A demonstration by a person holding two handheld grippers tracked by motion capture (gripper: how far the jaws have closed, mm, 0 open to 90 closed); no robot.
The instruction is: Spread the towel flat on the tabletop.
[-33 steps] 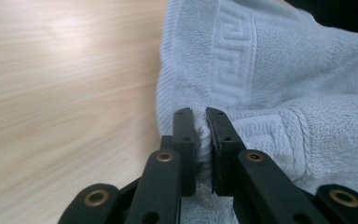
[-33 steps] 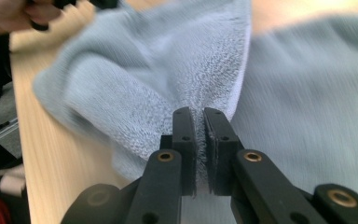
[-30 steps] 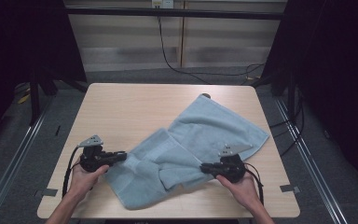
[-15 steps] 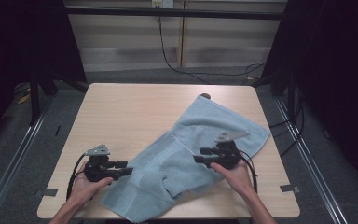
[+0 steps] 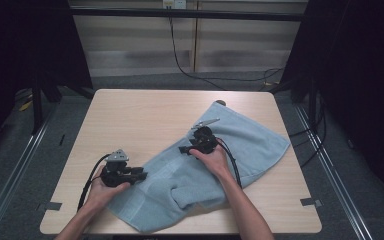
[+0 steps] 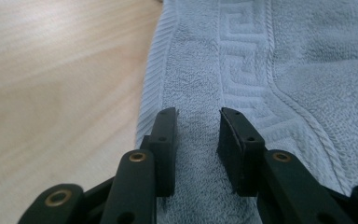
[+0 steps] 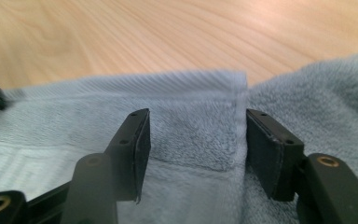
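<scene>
Since the earlier frame, the right tongs (image 5: 186, 148) had travelled far-left across the one blue towel (image 5: 250, 137), jaws just opening wide over its hem. Nearer, the left tongs (image 5: 141, 175) had been narrowing, gapped above the towel's left border on the one desk (image 5: 130, 115).

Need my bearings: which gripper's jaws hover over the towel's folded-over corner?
The right gripper, jaws open above the light blue terry towel's corner flap; the left gripper sits along its patterned border.
</scene>
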